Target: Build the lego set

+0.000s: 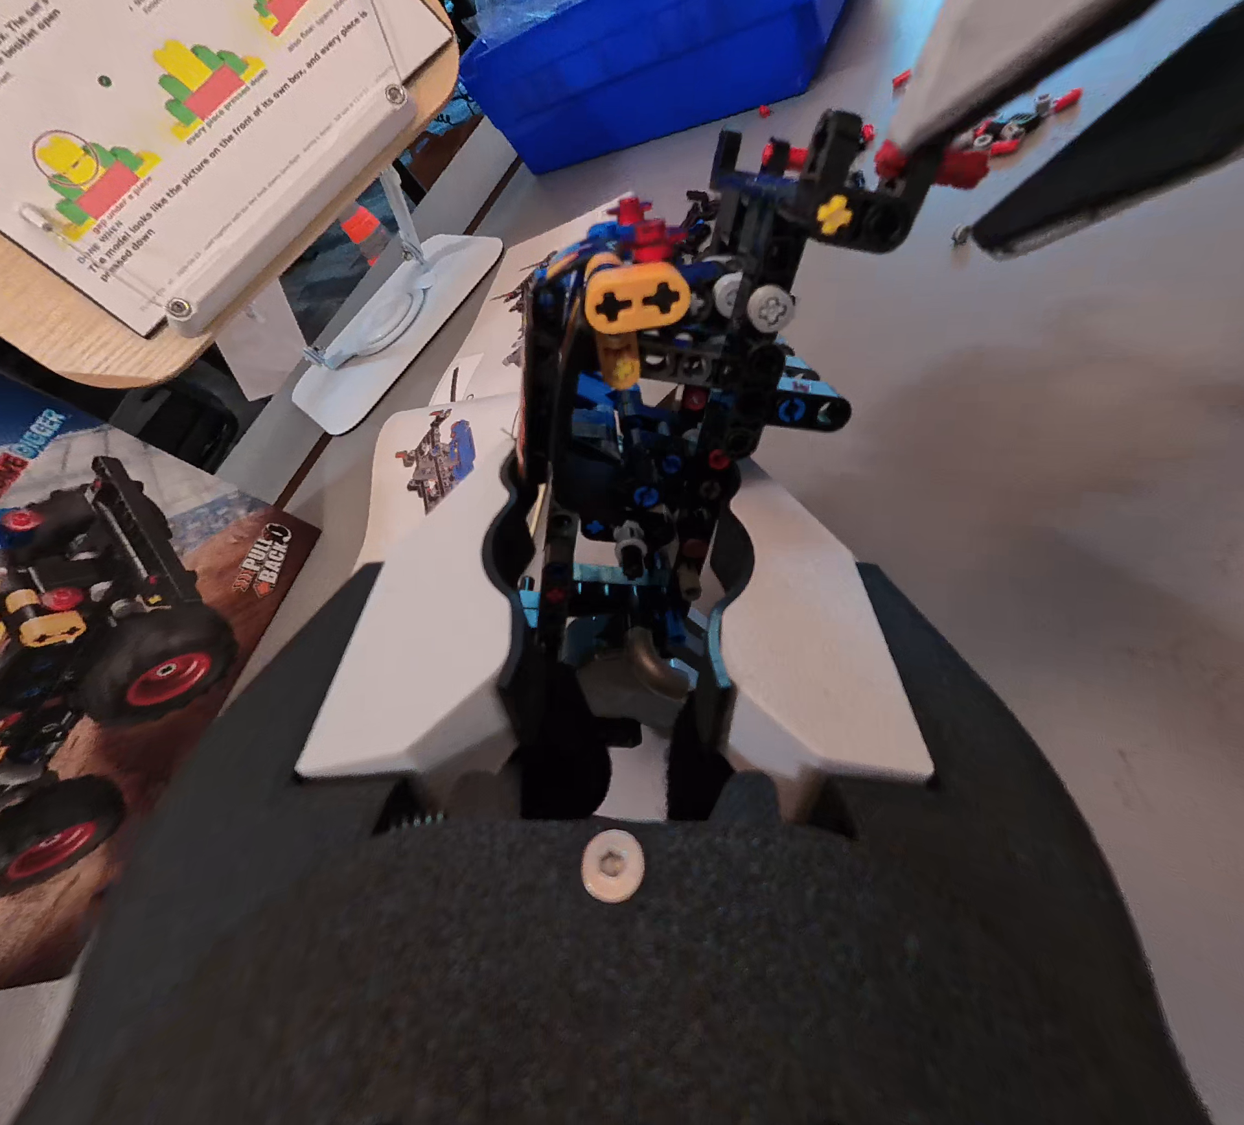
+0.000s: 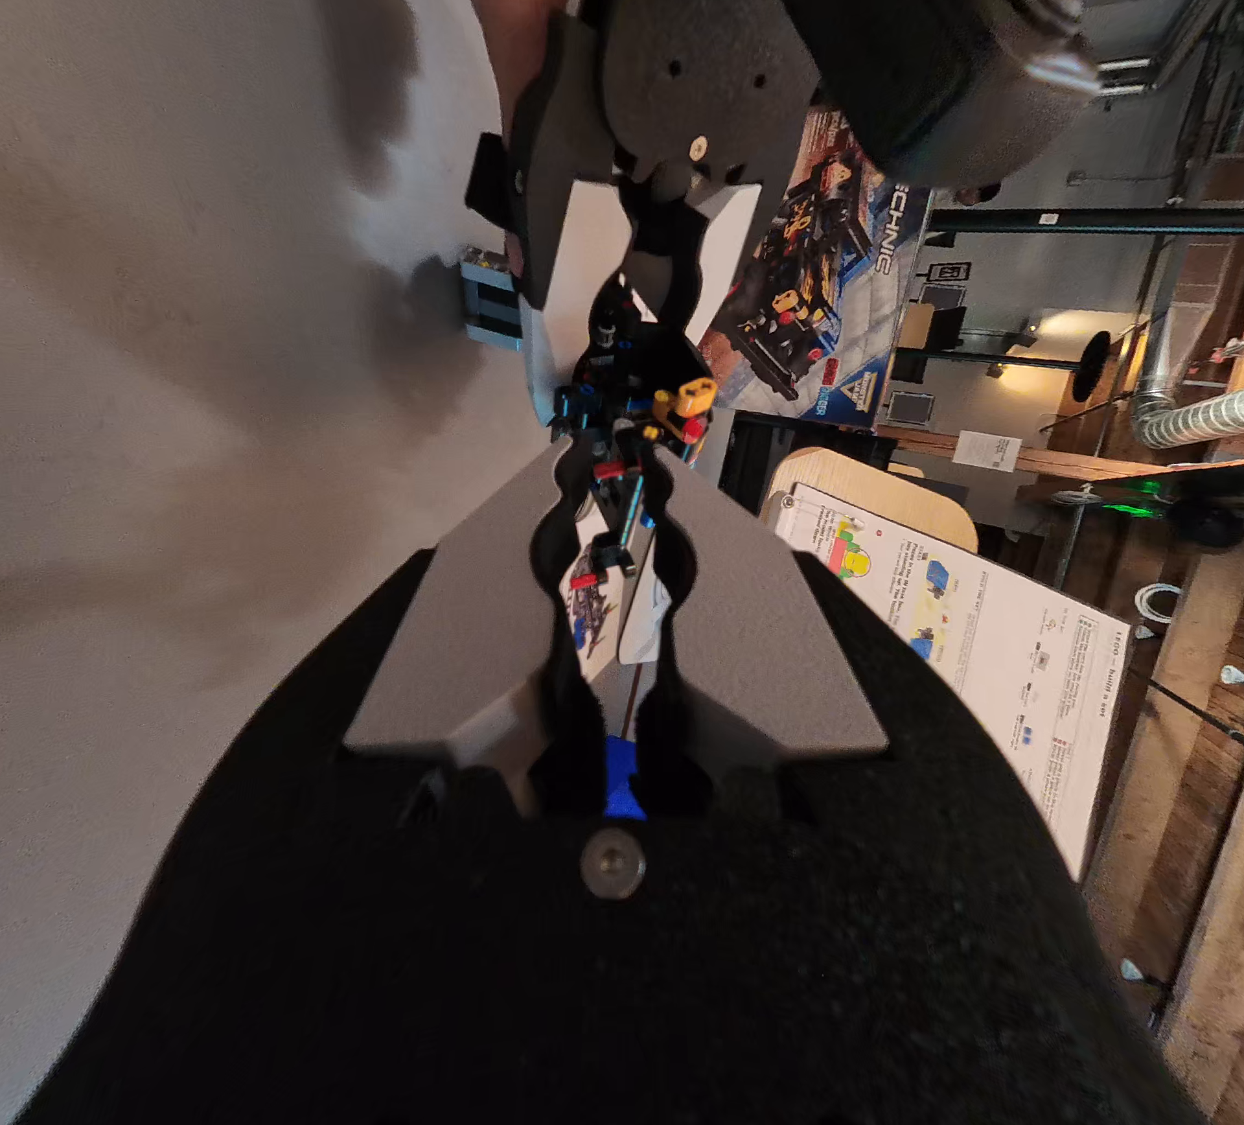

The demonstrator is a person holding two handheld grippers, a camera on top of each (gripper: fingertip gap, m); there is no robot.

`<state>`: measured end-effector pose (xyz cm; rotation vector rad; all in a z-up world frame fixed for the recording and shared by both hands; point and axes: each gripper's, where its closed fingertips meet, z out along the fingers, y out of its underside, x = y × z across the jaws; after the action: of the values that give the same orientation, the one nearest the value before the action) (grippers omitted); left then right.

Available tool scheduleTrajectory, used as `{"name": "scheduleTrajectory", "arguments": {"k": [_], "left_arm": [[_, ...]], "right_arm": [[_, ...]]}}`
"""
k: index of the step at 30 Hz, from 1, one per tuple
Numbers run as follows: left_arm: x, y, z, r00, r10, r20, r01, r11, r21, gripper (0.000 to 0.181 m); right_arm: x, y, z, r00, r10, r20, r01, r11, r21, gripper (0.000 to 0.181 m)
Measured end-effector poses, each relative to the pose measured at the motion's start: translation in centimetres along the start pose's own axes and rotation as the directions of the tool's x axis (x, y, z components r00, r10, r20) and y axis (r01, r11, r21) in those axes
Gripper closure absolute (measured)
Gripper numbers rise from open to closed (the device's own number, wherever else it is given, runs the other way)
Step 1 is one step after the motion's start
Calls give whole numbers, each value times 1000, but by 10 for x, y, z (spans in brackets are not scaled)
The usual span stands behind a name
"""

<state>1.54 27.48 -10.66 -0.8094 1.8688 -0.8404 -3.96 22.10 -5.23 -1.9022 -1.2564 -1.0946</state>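
Gripping the half-built lego model [image 1: 646, 419] low between the fingers of the left gripper [image 1: 616, 561], upright above the table [image 1: 1010, 487]. Right gripper [image 2: 609, 473] closed on the model's top end, beside a black beam [image 1: 855, 197]. Best steadied below, pressed squarely, no twisting. Blue bin [image 1: 639, 35] and instruction stand [image 1: 397, 312] near behind; loose red pieces [image 1: 1063, 99] right; open tabletop elsewhere.
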Motion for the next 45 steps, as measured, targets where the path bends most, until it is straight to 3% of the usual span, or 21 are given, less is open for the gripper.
{"name": "scheduleTrajectory", "arguments": {"k": [33,45], "left_arm": [[6,1,0,999,45,-6,-45,999,-26,132],[7,3,2,997,78,12,-78,996,-33,131]], "right_arm": [[-6,14,2,990,-134,35,137,983,-122,170],[-9,24,5,992,-97,82,108,984,-143,176]]}}
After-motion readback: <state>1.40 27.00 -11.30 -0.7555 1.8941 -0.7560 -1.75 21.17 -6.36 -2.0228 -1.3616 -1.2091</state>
